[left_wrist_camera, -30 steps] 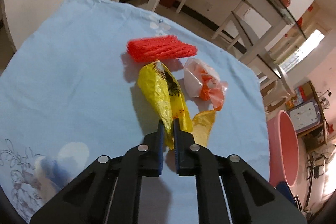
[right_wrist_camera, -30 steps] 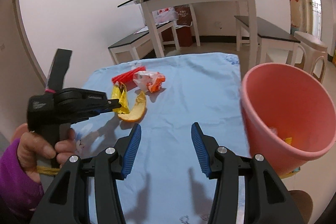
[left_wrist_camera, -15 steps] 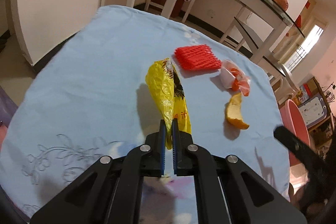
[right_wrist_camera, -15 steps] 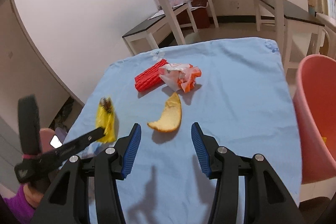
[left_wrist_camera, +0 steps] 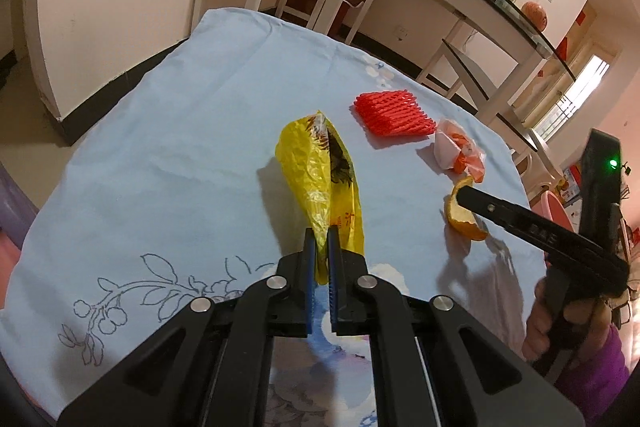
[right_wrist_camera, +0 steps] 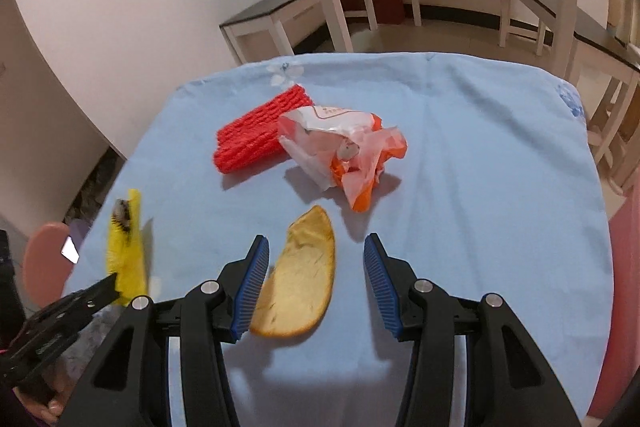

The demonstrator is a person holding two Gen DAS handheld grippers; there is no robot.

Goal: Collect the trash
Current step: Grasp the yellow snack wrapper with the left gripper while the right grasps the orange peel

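Right now, near to far:
Left gripper (left_wrist_camera: 320, 239): my jaws are clamped on the tail of the yellow bag (left_wrist_camera: 320, 175), which hangs just above the blue tablecloth (left_wrist_camera: 168, 155).
Right gripper (right_wrist_camera: 314, 269): spread wide, holding nothing, straddling the orange peel (right_wrist_camera: 298, 287); the left blue pad sits just beside its edge.
Step in hand: I judge it is grabbing the peel. I should centre the jaws, lower to the cloth, and pinch across the narrow width without snagging fabric.
Beyond: crumpled wrapper (right_wrist_camera: 344, 147), then red foam net (right_wrist_camera: 256, 131), touching each other.
Count: one bag, one peel, one wrapper, one net; four pieces left.
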